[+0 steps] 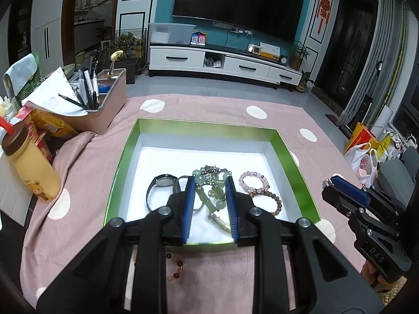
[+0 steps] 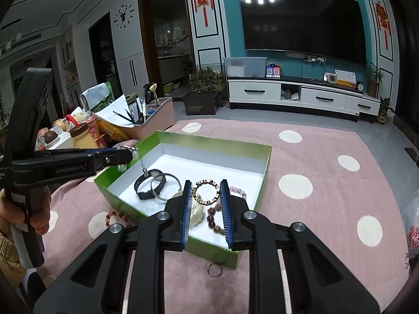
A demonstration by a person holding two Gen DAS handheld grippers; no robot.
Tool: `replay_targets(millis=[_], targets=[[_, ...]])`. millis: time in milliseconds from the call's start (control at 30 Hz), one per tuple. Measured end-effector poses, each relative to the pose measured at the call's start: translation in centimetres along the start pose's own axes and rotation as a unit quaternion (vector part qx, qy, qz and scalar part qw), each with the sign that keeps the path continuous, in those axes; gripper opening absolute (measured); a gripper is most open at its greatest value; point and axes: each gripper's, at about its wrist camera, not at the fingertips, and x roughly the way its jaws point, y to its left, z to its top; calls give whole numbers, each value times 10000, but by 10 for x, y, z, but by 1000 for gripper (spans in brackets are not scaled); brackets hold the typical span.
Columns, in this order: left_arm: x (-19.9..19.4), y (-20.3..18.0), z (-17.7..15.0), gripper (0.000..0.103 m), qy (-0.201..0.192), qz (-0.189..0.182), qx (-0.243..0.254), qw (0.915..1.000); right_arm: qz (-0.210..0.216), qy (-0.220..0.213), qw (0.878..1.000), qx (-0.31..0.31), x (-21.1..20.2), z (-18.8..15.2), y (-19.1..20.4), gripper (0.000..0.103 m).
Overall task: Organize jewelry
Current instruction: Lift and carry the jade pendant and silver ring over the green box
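Green bead string point(image 1: 209, 183) clamped in left gripper point(image 1: 210, 185) jaws, over box point(image 1: 123, 157).

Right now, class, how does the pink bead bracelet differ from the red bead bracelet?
The pink bead bracelet lies inside the green box; the red bead bracelet lies outside it on the pink cloth. The pink one is pale, the red one darker. Both are loops of round beads.

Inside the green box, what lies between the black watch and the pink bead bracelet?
A silver bangle, overlapping the watch; the right wrist view shows it. Nearer the pink bead bracelet, the right gripper and its held bracelet hide the rest.
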Motion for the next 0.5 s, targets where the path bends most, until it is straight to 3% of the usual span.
replay_targets(millis=[500], targets=[[49,2,27,23,216,61,-65,9997,-20,357,9991,220,53,26,-15,21]])
